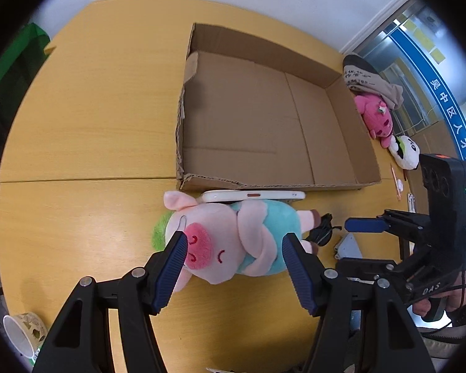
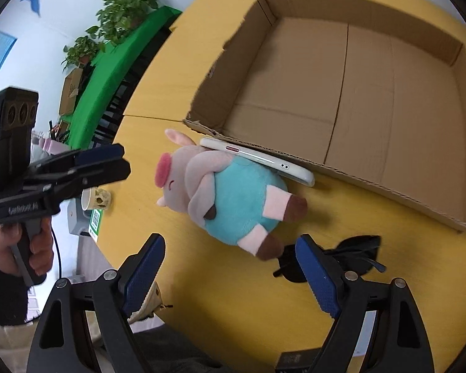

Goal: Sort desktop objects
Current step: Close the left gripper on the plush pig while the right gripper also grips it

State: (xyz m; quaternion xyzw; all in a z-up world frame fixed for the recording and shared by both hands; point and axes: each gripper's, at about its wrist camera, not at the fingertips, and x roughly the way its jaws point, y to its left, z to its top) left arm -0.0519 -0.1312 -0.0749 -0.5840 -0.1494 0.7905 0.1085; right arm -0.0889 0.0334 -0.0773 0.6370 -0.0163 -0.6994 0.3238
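A plush pig (image 1: 233, 242) in a teal shirt lies on its side on the yellow table (image 1: 93, 124), just in front of an open cardboard box (image 1: 248, 108). A white phone (image 1: 254, 195) rests on its edge between pig and box. My left gripper (image 1: 234, 242) hovers over the pig, open, its blue pads to either side of the body without pressing it. My right gripper (image 2: 230, 245) is open near the pig's (image 2: 233, 199) feet, with black sunglasses (image 2: 357, 248) behind its right finger. From the right wrist, the left gripper (image 2: 124, 160) shows in the air, left of the pig.
Right of the box lie a pink plush (image 1: 376, 115), a white panda plush (image 1: 405, 152), a beige cloth item (image 1: 369, 84) and a pencil (image 1: 396, 183). A paper cup (image 1: 21, 332) stands at the table's left edge. A green tuft (image 1: 158, 231) sits behind the pig's head.
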